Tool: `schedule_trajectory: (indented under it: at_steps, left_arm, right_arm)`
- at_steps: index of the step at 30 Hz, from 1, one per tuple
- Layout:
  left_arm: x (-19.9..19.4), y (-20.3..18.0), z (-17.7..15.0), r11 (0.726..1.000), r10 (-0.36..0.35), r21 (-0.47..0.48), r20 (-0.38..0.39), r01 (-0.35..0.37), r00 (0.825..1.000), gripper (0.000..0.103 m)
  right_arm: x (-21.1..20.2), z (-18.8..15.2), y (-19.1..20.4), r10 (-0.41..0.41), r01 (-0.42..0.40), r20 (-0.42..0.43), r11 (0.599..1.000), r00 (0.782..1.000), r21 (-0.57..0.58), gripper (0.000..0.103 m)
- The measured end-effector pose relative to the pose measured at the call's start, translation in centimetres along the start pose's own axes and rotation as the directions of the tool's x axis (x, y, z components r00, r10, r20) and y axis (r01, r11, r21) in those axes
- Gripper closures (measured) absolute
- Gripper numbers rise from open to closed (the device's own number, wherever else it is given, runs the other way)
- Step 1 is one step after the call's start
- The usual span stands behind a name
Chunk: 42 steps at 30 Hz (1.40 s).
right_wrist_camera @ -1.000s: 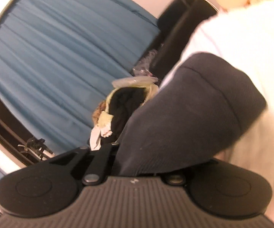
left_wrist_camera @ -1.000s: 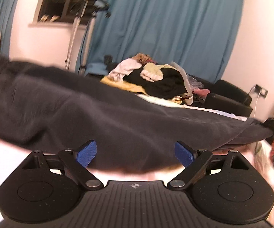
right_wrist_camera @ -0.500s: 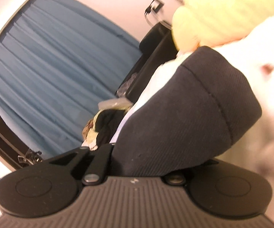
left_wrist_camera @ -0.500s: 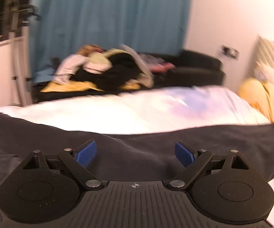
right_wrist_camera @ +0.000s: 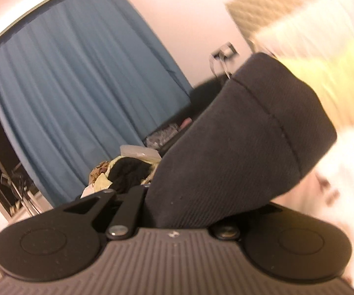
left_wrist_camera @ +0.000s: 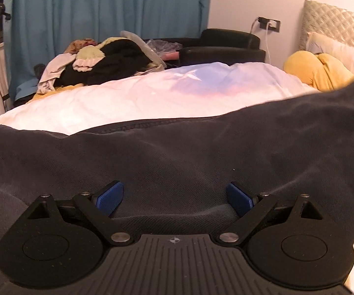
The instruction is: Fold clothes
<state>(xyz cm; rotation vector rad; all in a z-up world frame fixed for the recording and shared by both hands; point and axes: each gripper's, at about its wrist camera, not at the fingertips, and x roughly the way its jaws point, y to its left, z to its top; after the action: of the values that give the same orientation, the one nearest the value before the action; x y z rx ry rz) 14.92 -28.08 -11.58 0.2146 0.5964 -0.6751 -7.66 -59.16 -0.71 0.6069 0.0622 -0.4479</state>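
Observation:
A dark grey garment [left_wrist_camera: 177, 152] lies stretched across the white bed [left_wrist_camera: 152, 95], filling the lower half of the left wrist view. My left gripper [left_wrist_camera: 175, 199] is open just above it, its blue pads [left_wrist_camera: 110, 196] apart with the cloth between and under them. My right gripper [right_wrist_camera: 189, 196] is shut on the garment's ribbed cuff end [right_wrist_camera: 238, 147], which sticks up out of the jaws and hides the fingertips. The right wrist view is tilted and blurred.
A pile of mixed clothes [left_wrist_camera: 98, 66] lies on the bed's far left side. A yellow cushion [left_wrist_camera: 317, 71] and a white pillow [left_wrist_camera: 336, 49] sit by the quilted headboard at right. A black armchair [left_wrist_camera: 221, 46] and blue curtains [left_wrist_camera: 103, 7] stand behind.
My left gripper swung right and came lower over the garment, still open. My right gripper kept its hold on the cuff and swung toward the headboard.

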Motion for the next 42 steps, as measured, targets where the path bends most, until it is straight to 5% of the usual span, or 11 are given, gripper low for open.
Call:
schedule_trajectory:
  at_steps: [11, 15, 21, 24, 29, 33, 36, 38, 42]
  left_arm:
    - [-6.1, 4.4, 2.4, 0.994, -0.113, 0.007, 0.104, 0.113, 0.988, 0.009]
    - [-9.0, 6.5, 3.4, 0.994, -0.093, 0.064, 0.150, 0.085, 0.984, 0.009]
    - [-11.9, 13.4, 4.0, 0.998, -0.069, 0.007, 0.180, 0.069, 0.981, 0.009]
    - [-12.3, 16.9, 3.0, 1.000, -0.002, -0.006, 0.147, 0.003, 0.989, 0.009]
    - [-13.1, 20.5, 1.6, 0.994, -0.020, -0.107, 0.129, 0.034, 0.991, 0.009]
    - [-14.4, 20.8, 1.4, 0.985, -0.031, -0.166, 0.142, 0.055, 0.989, 0.009]
    - [-15.7, 20.3, 1.3, 0.973, -0.016, -0.225, 0.172, 0.055, 0.985, 0.009]
    - [-17.0, 19.9, 0.5, 0.959, -0.024, -0.274, 0.197, 0.078, 0.980, 0.009]
    - [-19.2, 19.2, -1.0, 0.922, -0.029, -0.366, 0.256, 0.124, 0.966, 0.009]
  right_arm:
    - [3.2, -3.5, 16.9, 0.080, -0.065, 0.029, 0.933, 0.996, -0.354, 0.094]
    - [5.5, -8.5, 23.1, 0.112, -0.103, -0.007, 0.883, 0.994, -0.458, 0.093]
    - [7.5, -18.6, 29.8, 0.155, -0.213, -0.152, 0.820, 0.976, -0.531, 0.093]
    - [8.7, -23.6, 31.0, 0.137, -0.259, -0.258, 0.803, 0.957, -0.536, 0.092]
    - [9.7, -29.5, 31.4, 0.072, -0.301, -0.376, 0.743, 0.924, -0.597, 0.088]
    - [9.5, -29.5, 31.1, 0.083, -0.332, -0.403, 0.728, 0.911, -0.600, 0.081]
    - [8.7, -29.3, 31.6, 0.083, -0.376, -0.451, 0.693, 0.889, -0.615, 0.065]
    - [6.7, -29.4, 31.1, 0.084, -0.420, -0.494, 0.660, 0.865, -0.623, 0.051]
    - [2.4, -27.3, 31.3, 0.136, -0.536, -0.566, 0.552, 0.813, -0.638, 0.039]
